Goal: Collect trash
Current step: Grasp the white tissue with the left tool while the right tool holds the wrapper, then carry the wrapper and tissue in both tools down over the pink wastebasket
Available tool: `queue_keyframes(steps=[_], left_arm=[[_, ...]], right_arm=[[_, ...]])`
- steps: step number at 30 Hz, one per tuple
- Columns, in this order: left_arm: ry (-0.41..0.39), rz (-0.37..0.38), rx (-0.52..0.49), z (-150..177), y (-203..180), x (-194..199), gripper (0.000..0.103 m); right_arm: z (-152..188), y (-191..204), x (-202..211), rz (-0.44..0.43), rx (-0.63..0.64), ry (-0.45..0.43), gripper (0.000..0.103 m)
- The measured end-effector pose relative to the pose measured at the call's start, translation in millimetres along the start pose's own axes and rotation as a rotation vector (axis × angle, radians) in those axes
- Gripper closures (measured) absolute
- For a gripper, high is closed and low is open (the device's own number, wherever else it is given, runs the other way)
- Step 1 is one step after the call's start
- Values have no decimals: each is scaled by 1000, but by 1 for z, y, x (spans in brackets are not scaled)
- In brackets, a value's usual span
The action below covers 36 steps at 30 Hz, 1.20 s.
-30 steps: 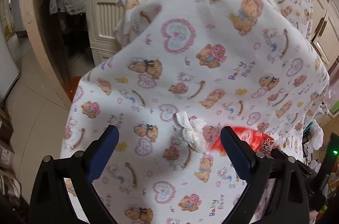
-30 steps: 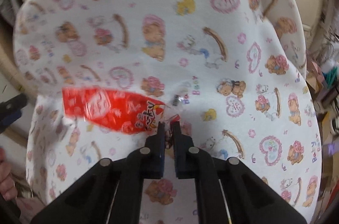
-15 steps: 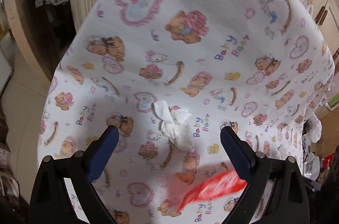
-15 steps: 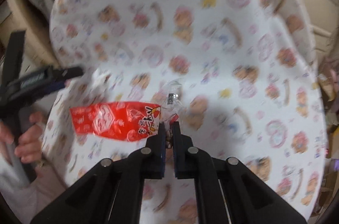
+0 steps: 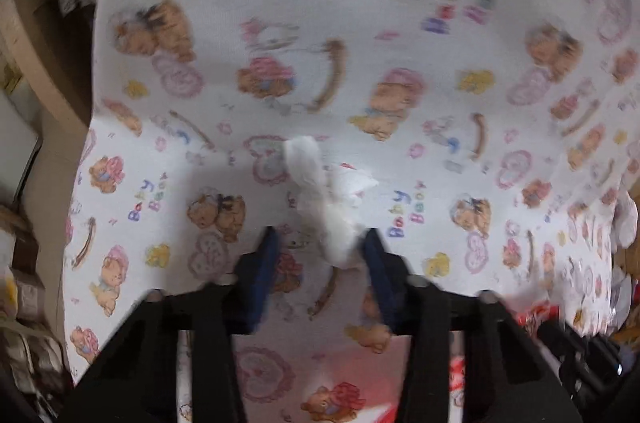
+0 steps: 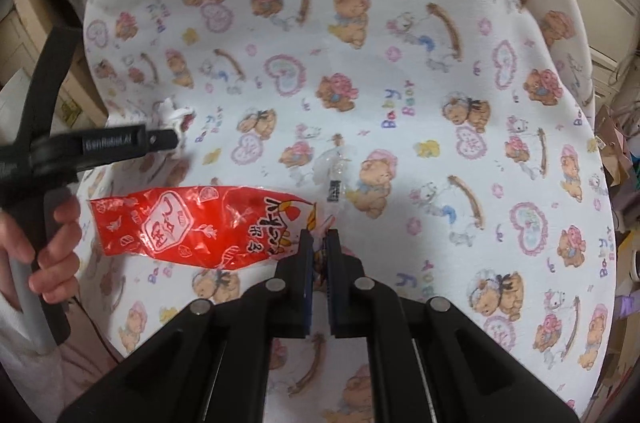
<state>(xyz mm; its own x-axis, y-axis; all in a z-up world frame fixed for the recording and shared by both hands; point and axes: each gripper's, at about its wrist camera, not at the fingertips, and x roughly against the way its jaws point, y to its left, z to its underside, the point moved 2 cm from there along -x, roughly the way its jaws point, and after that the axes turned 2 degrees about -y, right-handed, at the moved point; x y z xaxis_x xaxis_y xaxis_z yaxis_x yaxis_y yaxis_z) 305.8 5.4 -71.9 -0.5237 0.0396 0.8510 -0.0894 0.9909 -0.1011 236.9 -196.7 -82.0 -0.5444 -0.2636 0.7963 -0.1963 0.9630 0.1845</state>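
Two pieces of trash matter here, and each gripper has its own. The right gripper (image 6: 319,247) has its jaws pressed together on one end of a red snack wrapper (image 6: 188,223), pinching it so that the wrapper's long axis runs out sideways to the left of the fingers, above the teddy-bear patterned cloth (image 6: 400,63) that covers the surface below. Just beyond the fingertips lies a small clear plastic wrapper (image 6: 334,169) with a dark label, flat on the cloth and untouched. The left gripper (image 5: 320,251) is spread, though not widely, with a crumpled white tissue (image 5: 328,199) lying between and ahead of its fingers; the tissue's near end sits close against the right-hand finger, and its long axis runs away from the gripper, tilting slightly to the left. The view is blurred, so whether that finger actually touches the tissue cannot be told. In the right wrist view the left gripper shows from the side, its tip at the tissue, with the person's hand (image 6: 48,255) around its handle. The coming move looks to be the closing of the left jaws on the tissue: since the wad lies off-centre toward one finger, a small sideways shift would give a surer bite. The clear wrapper is nearer the right gripper, which is already occupied.
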Motion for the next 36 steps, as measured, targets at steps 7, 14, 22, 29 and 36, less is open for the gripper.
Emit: queue_keyframes(steps=[7, 14, 22, 29, 36], left_arm=[[-38, 24, -23, 3, -11, 16, 91], [-149, 56, -58, 6, -24, 48, 91], [-243, 73, -93, 19, -35, 80, 90], [-257, 54, -76, 9, -2, 80, 90], [-307, 83, -98, 24, 0, 114, 90]], right_arm=[[-2, -15, 10, 50, -45, -33, 98], [-6, -26, 16, 109, -78, -67, 98], [-12, -34, 29, 86, -123, -106, 98], [-13, -26, 35, 83, -130, -126, 98], [-5, -15, 66, 67, -111, -186, 98]])
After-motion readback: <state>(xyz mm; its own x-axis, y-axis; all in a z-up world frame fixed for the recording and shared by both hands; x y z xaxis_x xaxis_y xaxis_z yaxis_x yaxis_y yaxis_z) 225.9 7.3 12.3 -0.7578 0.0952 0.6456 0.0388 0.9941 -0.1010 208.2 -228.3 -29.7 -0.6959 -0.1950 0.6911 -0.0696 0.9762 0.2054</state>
